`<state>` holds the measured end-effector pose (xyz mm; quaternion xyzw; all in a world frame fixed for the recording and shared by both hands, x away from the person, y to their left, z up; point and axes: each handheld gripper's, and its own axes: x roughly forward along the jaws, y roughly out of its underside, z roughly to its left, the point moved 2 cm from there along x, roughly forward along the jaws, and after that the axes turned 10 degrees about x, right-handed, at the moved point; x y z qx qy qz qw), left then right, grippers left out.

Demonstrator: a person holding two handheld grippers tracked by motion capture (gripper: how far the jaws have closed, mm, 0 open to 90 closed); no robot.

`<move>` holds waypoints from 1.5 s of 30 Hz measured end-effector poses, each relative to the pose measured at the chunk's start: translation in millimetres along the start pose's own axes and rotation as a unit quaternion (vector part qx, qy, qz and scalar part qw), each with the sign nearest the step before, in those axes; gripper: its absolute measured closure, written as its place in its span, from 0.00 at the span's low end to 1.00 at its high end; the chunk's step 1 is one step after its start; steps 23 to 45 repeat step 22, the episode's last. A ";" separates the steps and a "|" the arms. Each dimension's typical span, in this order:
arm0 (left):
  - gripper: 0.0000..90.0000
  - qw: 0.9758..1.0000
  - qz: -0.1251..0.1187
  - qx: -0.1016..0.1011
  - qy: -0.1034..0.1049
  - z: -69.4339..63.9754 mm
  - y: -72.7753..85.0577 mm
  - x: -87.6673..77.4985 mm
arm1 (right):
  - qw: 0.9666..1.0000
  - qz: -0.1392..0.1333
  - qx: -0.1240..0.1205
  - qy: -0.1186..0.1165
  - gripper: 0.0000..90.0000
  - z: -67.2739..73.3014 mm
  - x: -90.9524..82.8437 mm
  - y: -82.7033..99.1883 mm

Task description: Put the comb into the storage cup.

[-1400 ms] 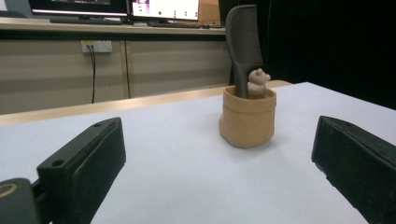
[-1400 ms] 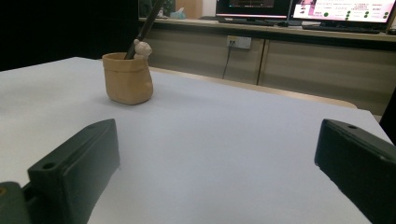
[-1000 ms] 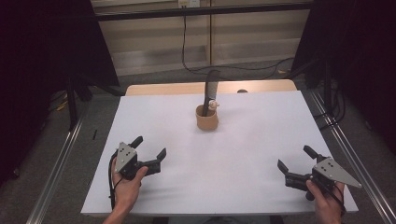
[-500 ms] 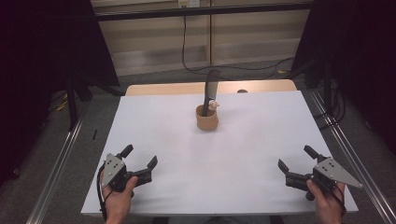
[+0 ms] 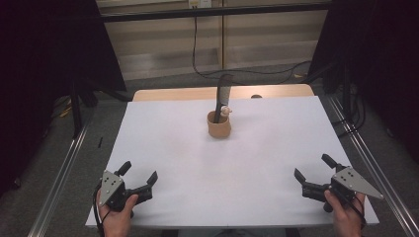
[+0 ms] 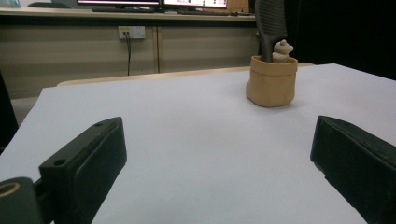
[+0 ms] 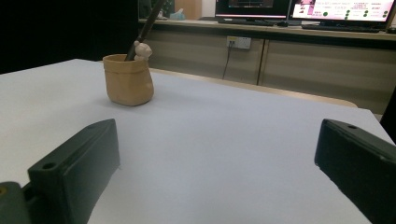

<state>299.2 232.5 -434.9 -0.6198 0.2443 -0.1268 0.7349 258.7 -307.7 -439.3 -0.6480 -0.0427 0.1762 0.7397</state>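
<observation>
A small tan cup (image 5: 219, 125) stands upright toward the back middle of the white table (image 5: 276, 148). In it stand a black comb (image 5: 224, 94) and a little bear figure (image 5: 226, 111). The same cup (image 6: 272, 80) appears far ahead in the left gripper view, with the comb (image 6: 271, 23) and bear (image 6: 281, 50). From the right gripper view the cup (image 7: 128, 79) sits ahead to the left. My left gripper (image 5: 139, 173) rests open near the front left corner, nothing between its jaws. My right gripper (image 5: 313, 167) is open at the front right, also holding nothing.
A wooden table edge (image 5: 173, 94) shows behind the white sheet. Metal rails (image 5: 64, 168) run along both sides. Cables (image 5: 237, 71) lie on the floor behind. Monitors (image 7: 345, 10) stand on a far counter.
My left gripper has drawn back toward the front left corner of the table, staying open. The right gripper has barely moved.
</observation>
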 end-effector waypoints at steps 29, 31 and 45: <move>0.05 1.000 0.016 0.011 -0.012 4.6 5.5 0.9 | 1.000 0.001 -0.004 0.002 0.00 -0.7 2.7 0.7; 0.05 1.000 0.016 0.011 -0.012 4.6 5.5 0.9 | 1.000 0.001 -0.004 0.002 0.00 -0.7 2.7 0.7; 0.05 1.000 0.016 0.011 -0.012 4.6 5.5 0.9 | 1.000 0.001 -0.004 0.002 0.00 -0.7 2.7 0.7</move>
